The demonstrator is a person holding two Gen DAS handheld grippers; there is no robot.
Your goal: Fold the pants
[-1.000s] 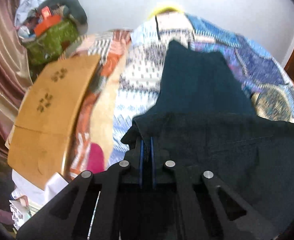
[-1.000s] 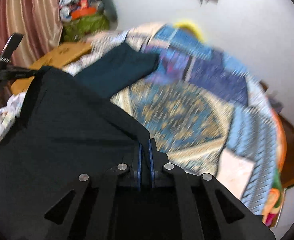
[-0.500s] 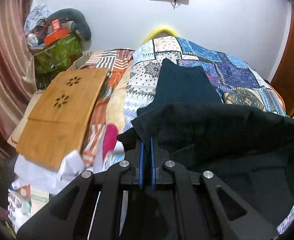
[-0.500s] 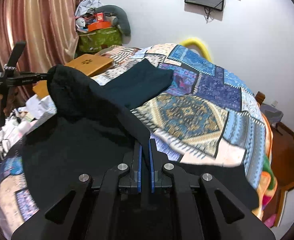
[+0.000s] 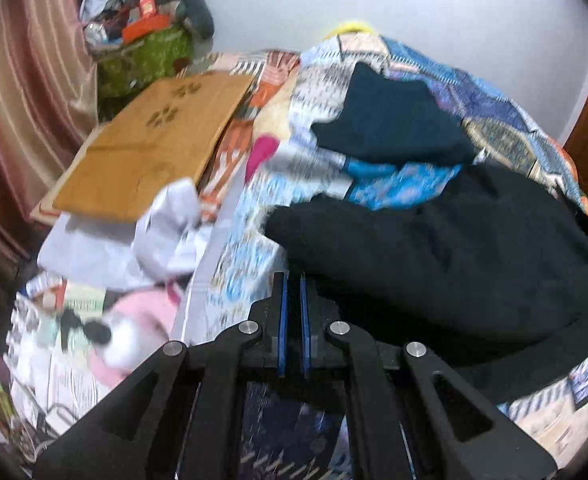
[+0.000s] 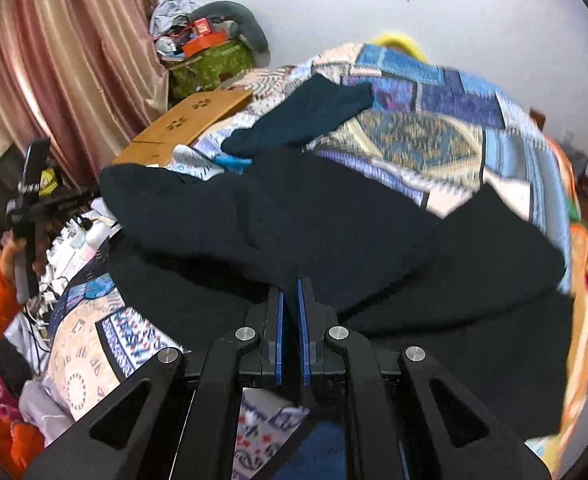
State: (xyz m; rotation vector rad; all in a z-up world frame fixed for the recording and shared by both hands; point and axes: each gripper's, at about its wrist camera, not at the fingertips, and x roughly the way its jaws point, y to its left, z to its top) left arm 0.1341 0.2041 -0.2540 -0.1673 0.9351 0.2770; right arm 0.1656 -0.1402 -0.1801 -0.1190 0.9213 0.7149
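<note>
- Where the patchwork quilt (image 6: 433, 136) covers the bed, it fills most of both views and bears every garment; against the view half a second ago it is motion-blurred.
- Black pants (image 6: 353, 232) lie heaped across the near part of the quilt, one end drawn toward the left gripper at the bed's left edge. Half a second ago they hung raised as a ridge in front of both cameras; now they sit lower and spread wider.
- Dark teal garment (image 5: 389, 120) lies flat farther up the quilt, apart from the pants, in the same place as before.
- Wooden board (image 5: 154, 140) rests beside the bed on the left, a crumpled white cloth (image 5: 166, 224) at its near edge.
- Left gripper (image 5: 292, 280): blue-padded fingers nearly together with a narrow slit between them; the pants' edge reaches the fingertips, but whether cloth is pinched cannot be told.
- Right gripper (image 6: 290, 284): fingers likewise close with a slim gap, tips meeting the pants' near fold; a grip cannot be confirmed. Earlier, cloth ran plainly into this slit.
</note>
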